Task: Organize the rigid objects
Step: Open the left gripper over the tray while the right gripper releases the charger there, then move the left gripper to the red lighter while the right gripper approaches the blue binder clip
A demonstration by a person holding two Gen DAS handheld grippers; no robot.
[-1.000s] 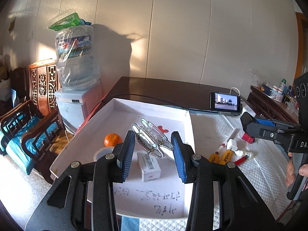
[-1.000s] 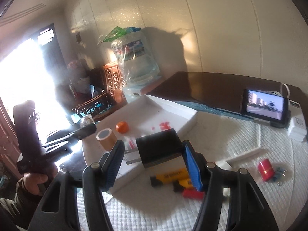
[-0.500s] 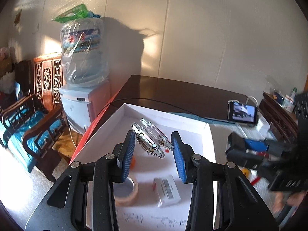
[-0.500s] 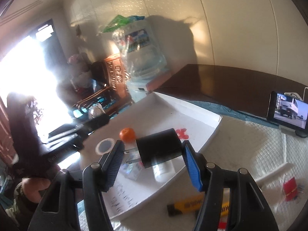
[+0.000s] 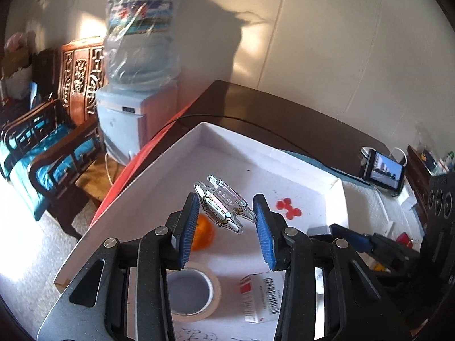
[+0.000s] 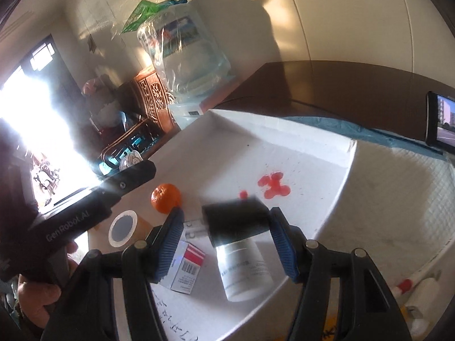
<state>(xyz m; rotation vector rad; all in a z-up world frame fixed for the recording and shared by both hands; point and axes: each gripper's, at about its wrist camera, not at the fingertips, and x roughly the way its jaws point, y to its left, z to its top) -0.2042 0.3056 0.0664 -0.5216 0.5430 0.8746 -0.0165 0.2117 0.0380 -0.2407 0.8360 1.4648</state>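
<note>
black charger [image 6: 234, 218] (blurred) between right tool [image 6: 227, 240] pads.

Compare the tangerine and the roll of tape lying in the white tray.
The tangerine is a solid orange ball; the roll of tape is a pale tan ring with an open core. The tangerine sits farther into the white tray; the roll of tape lies flat nearer its front edge. The tangerine is bright and saturated, the roll of tape dull. Both rest loose on the tray floor, ungripped.
</note>
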